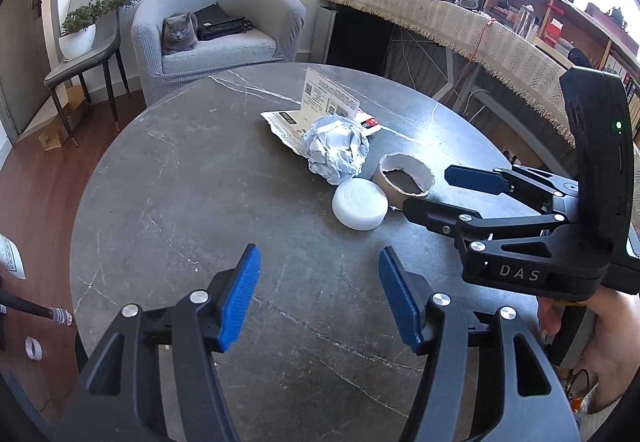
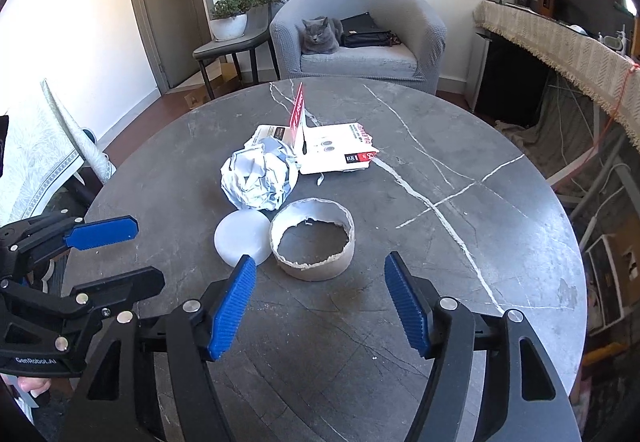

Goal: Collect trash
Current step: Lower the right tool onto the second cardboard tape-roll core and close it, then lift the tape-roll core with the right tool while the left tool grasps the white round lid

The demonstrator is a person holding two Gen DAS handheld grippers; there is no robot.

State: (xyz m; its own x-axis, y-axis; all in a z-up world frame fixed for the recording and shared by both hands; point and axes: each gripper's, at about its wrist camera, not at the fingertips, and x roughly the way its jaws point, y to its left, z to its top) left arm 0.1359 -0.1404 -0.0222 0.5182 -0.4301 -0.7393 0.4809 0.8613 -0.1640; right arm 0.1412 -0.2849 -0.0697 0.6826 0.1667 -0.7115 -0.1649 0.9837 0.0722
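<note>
On the round dark marble table [image 1: 180,202] lie a crumpled white paper ball [image 1: 336,150], a torn cardboard package [image 1: 320,110], a cardboard tape ring [image 1: 406,176] and a white round lid [image 1: 360,204]. My left gripper [image 1: 316,294] is open and empty, hovering short of the lid. My right gripper [image 2: 320,302] is open and empty just before the tape ring [image 2: 312,238], with the lid [image 2: 242,238], paper ball [image 2: 260,178] and package [image 2: 336,150] beyond. The right gripper also shows in the left wrist view [image 1: 452,194], the left one in the right wrist view [image 2: 120,254].
A grey armchair [image 2: 360,34] with a grey cat [image 2: 318,36] and a black bag stands behind the table. A chair with a potted plant [image 2: 232,18] stands to its left. A cloth-covered desk [image 2: 580,50] runs along the right.
</note>
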